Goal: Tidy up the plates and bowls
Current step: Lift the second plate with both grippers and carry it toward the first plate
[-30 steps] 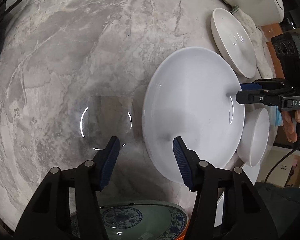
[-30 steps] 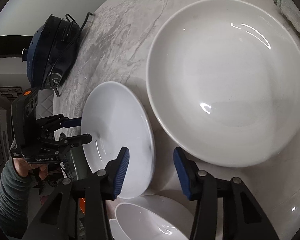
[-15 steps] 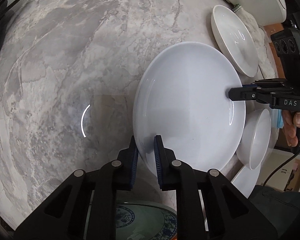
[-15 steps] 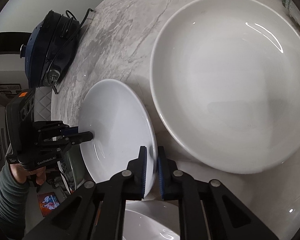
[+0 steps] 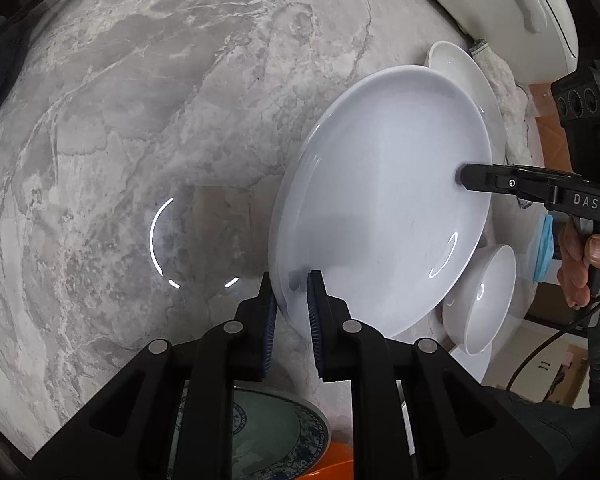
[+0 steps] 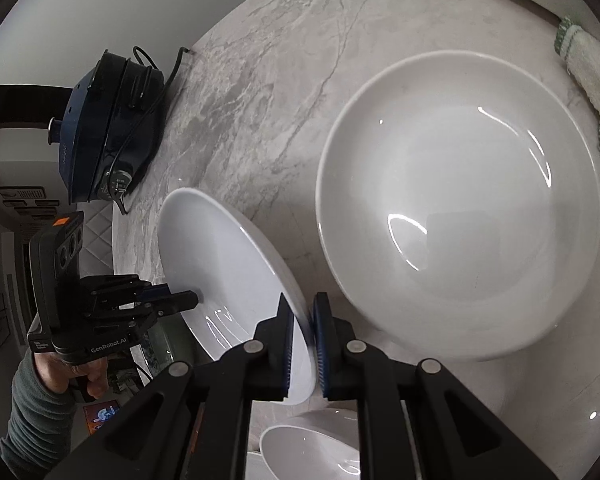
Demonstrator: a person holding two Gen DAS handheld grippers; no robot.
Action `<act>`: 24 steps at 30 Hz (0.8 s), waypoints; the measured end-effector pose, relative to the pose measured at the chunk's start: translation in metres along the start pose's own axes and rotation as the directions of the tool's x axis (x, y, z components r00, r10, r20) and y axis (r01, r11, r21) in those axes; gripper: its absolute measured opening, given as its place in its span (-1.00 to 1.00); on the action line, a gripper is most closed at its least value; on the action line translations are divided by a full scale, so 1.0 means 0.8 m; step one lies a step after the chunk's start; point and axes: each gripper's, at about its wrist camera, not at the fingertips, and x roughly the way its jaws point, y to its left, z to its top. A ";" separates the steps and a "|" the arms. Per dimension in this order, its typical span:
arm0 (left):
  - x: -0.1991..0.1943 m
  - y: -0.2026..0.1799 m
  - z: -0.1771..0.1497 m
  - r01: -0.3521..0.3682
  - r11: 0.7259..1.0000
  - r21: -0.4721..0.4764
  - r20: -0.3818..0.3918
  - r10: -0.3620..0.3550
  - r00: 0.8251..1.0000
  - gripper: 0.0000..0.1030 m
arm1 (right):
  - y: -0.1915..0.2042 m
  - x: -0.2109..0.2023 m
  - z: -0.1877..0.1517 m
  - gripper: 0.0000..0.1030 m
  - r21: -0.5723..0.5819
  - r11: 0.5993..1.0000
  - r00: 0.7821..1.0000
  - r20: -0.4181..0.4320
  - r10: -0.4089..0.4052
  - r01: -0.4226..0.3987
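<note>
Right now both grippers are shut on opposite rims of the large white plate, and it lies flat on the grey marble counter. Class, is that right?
Not quite. The large white plate is tilted, lifted off the grey marble counter, as the left wrist view shows. Left gripper and right gripper are indeed shut on opposite rims.

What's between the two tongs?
The round white plate, pinched at opposite rims by the left tongs and right tongs; the left wrist view shows it.
</note>
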 end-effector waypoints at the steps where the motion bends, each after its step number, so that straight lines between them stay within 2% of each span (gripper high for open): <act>1: -0.001 -0.001 0.001 0.009 1.000 -0.010 -0.003 -0.009 1.000 -0.74 | 0.002 -0.002 0.003 -0.75 0.002 1.000 1.000 0.002 0.001 -0.001; 6: -0.004 0.003 0.006 0.000 1.000 -0.027 -0.017 -0.001 1.000 -0.74 | 0.008 -0.001 0.015 -0.75 0.012 1.000 1.000 0.003 -0.007 0.007; 10: 0.000 0.026 0.014 -0.006 0.998 -0.059 -0.026 0.005 1.000 -0.74 | 0.009 0.008 0.018 -0.75 0.005 1.000 1.000 -0.012 -0.024 0.024; 18: 0.004 0.056 0.022 -0.026 0.993 -0.119 -0.010 0.025 1.000 -0.74 | 0.013 0.041 0.012 -0.76 -0.016 0.997 0.996 -0.049 -0.073 0.072; 24: 0.004 0.068 0.023 -0.043 0.991 -0.125 -0.003 0.043 0.999 -0.71 | 0.016 0.050 0.005 -0.71 -0.021 0.994 0.991 -0.076 -0.111 0.110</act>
